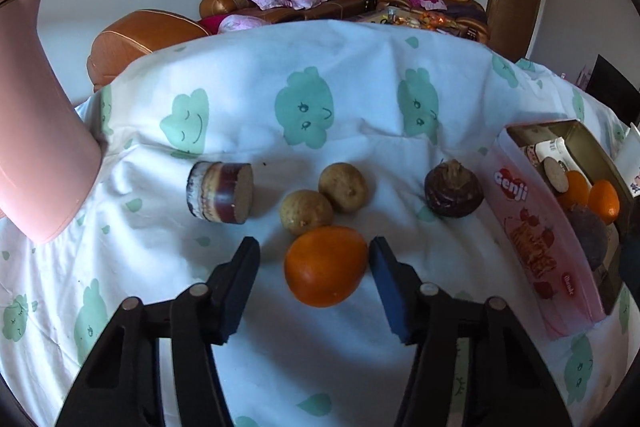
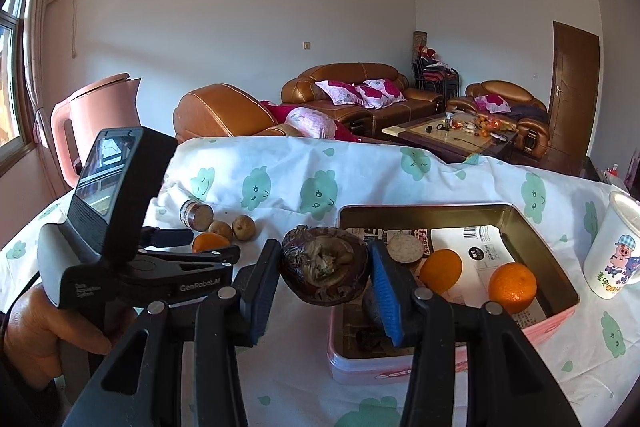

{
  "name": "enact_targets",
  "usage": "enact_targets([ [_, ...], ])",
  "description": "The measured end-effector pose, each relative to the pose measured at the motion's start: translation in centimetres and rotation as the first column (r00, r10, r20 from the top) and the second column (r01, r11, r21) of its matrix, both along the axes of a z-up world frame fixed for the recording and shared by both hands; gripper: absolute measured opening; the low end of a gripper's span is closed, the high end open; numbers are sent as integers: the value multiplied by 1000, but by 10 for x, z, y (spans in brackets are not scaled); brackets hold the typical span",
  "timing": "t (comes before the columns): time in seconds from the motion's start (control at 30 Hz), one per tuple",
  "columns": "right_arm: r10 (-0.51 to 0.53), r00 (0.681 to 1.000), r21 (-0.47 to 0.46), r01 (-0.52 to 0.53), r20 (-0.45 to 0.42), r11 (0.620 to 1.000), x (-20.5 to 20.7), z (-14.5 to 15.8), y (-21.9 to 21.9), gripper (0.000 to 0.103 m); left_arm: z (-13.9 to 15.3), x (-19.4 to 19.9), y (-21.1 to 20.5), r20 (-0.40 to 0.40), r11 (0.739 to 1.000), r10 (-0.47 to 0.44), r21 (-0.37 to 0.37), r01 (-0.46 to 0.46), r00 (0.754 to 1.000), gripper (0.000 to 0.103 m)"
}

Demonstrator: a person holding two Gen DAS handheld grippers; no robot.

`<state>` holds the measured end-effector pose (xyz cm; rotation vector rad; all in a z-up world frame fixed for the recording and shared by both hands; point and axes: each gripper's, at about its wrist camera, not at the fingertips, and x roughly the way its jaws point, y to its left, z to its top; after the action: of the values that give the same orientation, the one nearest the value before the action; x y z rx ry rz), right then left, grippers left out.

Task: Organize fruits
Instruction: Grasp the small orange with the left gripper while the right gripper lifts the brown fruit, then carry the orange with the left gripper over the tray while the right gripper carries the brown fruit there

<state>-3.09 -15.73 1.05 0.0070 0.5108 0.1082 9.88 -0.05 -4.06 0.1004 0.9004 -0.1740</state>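
- Left gripper (image 1: 314,263): jaws apart around an orange (image 1: 325,265) lying on the cloth (image 1: 360,99); right pad touching or just beside the peel, left pad clear of it with a gap showing. Not yet clamped.
- Orange: round, bright, smooth-skinned, glossy on its near side, resting on the cloth.
- Right gripper (image 2: 322,277): clamped on a dark root (image 2: 325,265), blue-faced pads pressed to both its sides, held up clear of the cloth by the near left corner of the tin (image 2: 560,267).
- Root: brown-purple, lumpy, with dry fibrous scales at its crown, turned toward the camera.
- Just behind the orange, two potatoes (image 1: 324,201): tan, dull, speckled, touching each other.
- Left of them, a cut cylinder (image 1: 222,193) on its side, banded brown and white, pale cut face to the right.
- Right of the potatoes, in the left wrist view, the same root (image 1: 454,189).
- Tin: open, pink outside, gold inside, holding two oranges (image 2: 512,287), a pale-faced cut piece (image 2: 406,247) and another dark root (image 1: 588,235) over printed paper.
- Right of the tin, a white mug (image 2: 612,251) with a cartoon pig.
- Far left, a pink kettle (image 2: 106,111) at the cloth's edge.
- Beyond, brown leather sofas (image 2: 352,87) with pink cushions.
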Motion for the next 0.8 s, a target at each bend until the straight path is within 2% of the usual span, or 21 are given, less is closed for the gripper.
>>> enact_targets([
  [0.03,2,1000,4,-2,-7,1000,2,-1,-1,47,2,-1,1,9,1000,-1,-12,1,1000,48],
  [0.1,4,1000,15,-3,-23,1000,5,-3,-3,47,2,0,3,0,999,-10,-32,10,1000,40],
  [0.27,-1,1000,21,1,-27,1000,7,-5,-5,47,7,-5,15,30,996,9,-87,-6,1000,39],
  [0.4,-4,1000,11,4,-16,1000,5,-4,-3,47,21,-23,24,142,994,42,-101,-28,989,39],
  [0.53,-6,1000,2,6,-3,1000,2,-2,-2,47,37,-40,28,252,993,85,-105,-60,964,39],
  [0.67,-10,1000,-7,11,24,1000,-3,4,-2,47,42,-52,29,271,984,113,-161,-70,956,39],
  [0.8,-18,999,-11,19,46,1000,-6,10,-6,47,45,-64,15,293,984,104,-171,-55,951,39],
])
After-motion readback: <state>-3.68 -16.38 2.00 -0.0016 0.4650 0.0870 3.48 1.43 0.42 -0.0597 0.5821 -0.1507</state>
